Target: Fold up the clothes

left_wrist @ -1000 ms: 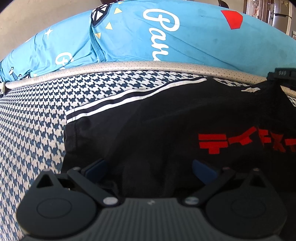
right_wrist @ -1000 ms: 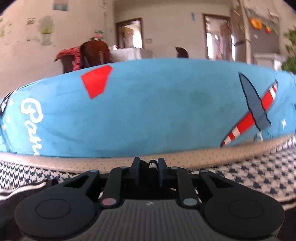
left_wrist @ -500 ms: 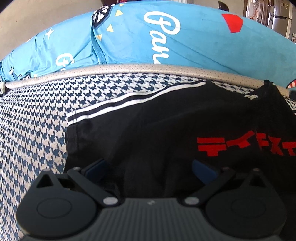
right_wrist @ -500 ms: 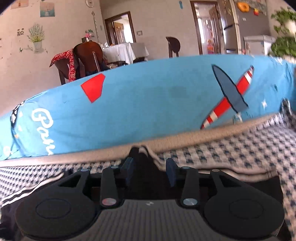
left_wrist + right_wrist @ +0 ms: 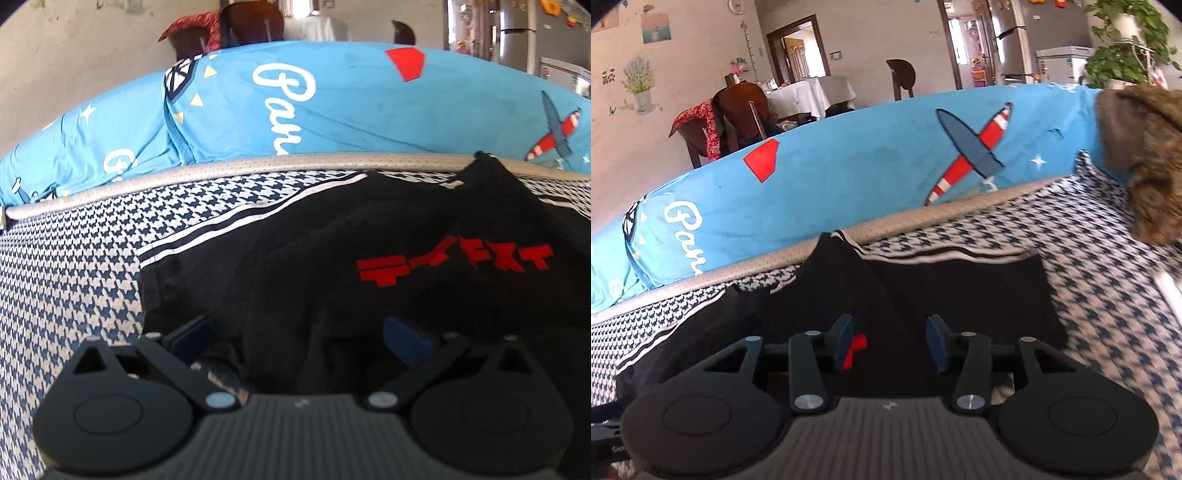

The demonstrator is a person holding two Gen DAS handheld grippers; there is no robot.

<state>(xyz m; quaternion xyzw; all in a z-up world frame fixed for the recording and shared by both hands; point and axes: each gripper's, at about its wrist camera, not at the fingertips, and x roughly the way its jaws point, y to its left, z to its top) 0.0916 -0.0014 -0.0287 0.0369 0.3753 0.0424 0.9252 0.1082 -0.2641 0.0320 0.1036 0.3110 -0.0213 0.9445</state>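
Observation:
A black garment [image 5: 332,258] with white side stripes and red lettering lies on a blue-and-white houndstooth surface [image 5: 74,277]. It also shows in the right wrist view [image 5: 960,291], with one corner raised into a peak near the far edge. My left gripper [image 5: 299,338] is open, its blue pads spread over the garment's near edge. My right gripper [image 5: 890,341] is open above the black cloth, with nothing held between its pads.
A long blue cushion [image 5: 332,110] with white script, a red patch and a plane print runs along the far edge, behind a beige piped border [image 5: 258,164]. A brown furry item [image 5: 1145,158] sits at the right. Chairs and a dining table stand beyond.
My right gripper has opened and let go of the garment's corner, then drawn back and up. The left gripper stays open and has tilted up slightly.

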